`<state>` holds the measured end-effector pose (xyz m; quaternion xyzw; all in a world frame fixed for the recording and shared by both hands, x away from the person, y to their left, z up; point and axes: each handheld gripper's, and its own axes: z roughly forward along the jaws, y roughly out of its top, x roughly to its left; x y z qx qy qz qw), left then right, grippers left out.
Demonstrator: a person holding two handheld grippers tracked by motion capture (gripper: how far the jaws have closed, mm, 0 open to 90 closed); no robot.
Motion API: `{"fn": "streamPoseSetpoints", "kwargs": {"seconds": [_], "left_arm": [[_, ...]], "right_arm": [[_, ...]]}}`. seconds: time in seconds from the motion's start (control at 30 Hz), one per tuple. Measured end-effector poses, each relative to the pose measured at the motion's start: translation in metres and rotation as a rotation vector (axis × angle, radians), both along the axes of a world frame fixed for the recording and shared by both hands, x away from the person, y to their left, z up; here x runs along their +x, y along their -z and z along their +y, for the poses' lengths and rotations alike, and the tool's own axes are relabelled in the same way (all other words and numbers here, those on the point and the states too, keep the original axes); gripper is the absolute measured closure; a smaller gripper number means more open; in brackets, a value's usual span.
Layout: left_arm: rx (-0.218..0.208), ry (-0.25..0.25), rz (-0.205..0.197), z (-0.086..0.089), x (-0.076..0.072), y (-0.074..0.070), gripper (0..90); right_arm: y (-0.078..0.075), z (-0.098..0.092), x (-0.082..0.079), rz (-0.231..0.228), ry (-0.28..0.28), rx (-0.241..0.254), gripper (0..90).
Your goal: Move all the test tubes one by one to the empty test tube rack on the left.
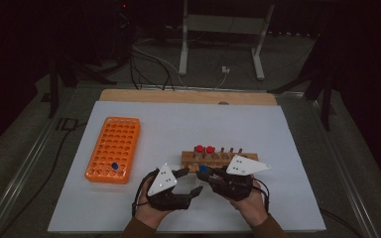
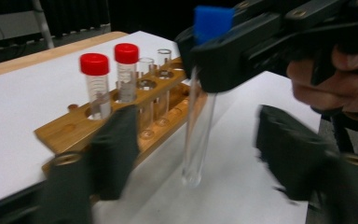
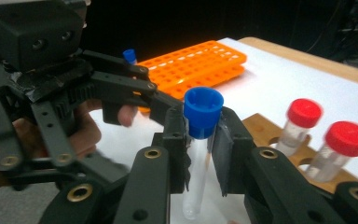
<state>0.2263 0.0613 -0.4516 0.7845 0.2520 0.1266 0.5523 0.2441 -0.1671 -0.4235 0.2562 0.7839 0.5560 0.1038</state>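
Handover step: right gripper (image 3: 200,154) pinches blue-capped tube (image 3: 199,154) upright above desk (image 1: 287,144), at 6 o'clock of wooden rack (image 1: 218,159). Left gripper (image 2: 200,154) half-spread around tube, not touching. Next: likely pinch tube body, carry to orange rack (image 1: 113,148) at 9 o'clock.

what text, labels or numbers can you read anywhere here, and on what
No readable text anywhere.
Red-capped tubes: fine graduation marks on the clear walls, too blurred to read.
Blue-capped tube in the right tongs: no print visible.
Orange rack: no lettering can be made out.
Wooden rack: bare wood, no label.
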Motion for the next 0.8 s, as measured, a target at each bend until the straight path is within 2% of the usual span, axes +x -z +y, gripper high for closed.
{"fn": "streamPoseSetpoints", "kwargs": {"seconds": [0.17,0.37,0.53,0.67,0.73,0.77,0.8], "left_arm": [[0.015,0.009,0.009,-0.005,0.001,0.003,57.9],[0.022,0.012,0.018,-0.005,0.002,0.005,75.6],[0.028,0.014,0.013,-0.003,0.002,0.005,77.0],[0.025,-0.012,0.012,0.001,0.003,0.004,77.0],[0.021,-0.028,0.01,0.004,0.005,0.003,77.0],[0.021,-0.036,0.008,0.006,0.005,0.003,77.1],[0.019,-0.043,0.006,0.008,0.005,0.002,77.1]], "right_arm": [[0.003,0.004,-0.001,0.011,-0.018,-0.001,76.7],[0.006,0.007,-0.002,0.019,-0.033,-0.003,76.7],[0.006,0.007,-0.002,0.02,-0.041,0.002,74.9],[0.003,0.0,0.0,0.028,-0.074,0.069,54.3],[0.0,-0.004,0.001,0.021,-0.067,0.088,46.0],[-0.002,-0.009,0.003,0.015,-0.041,0.096,37.8],[-0.002,-0.009,0.003,0.015,-0.041,0.096,37.8]]}}
